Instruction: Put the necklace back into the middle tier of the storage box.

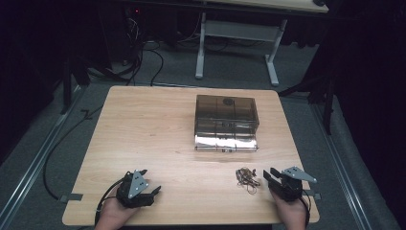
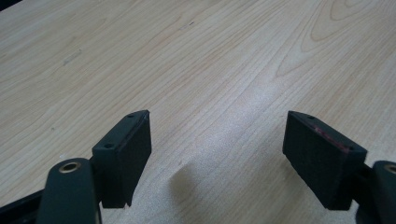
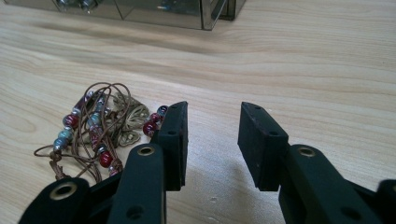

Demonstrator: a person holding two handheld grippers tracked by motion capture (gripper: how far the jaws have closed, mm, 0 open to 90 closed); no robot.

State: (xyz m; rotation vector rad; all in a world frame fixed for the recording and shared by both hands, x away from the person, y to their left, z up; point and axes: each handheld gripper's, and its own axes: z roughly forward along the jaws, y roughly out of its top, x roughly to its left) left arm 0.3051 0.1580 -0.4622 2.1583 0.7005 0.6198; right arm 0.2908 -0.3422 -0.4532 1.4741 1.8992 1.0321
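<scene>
Beads on a brown string (image 3: 95,133) lie in a little heap on the wooden table (image 1: 158,129), just beside my right gripper (image 3: 212,140). Its jaws stand a bit apart with nothing between them. My left gripper (image 2: 217,156) rests near the table's front edge, jaws wide apart and empty. Well behind the beads stands a see-through box (image 1: 226,122).

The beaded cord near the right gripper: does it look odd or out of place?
Somewhat. The beaded cord lies in a tangled heap on the bare table, apart from the closed smoky box. The right gripper is beside it, jaws open and empty.
</scene>
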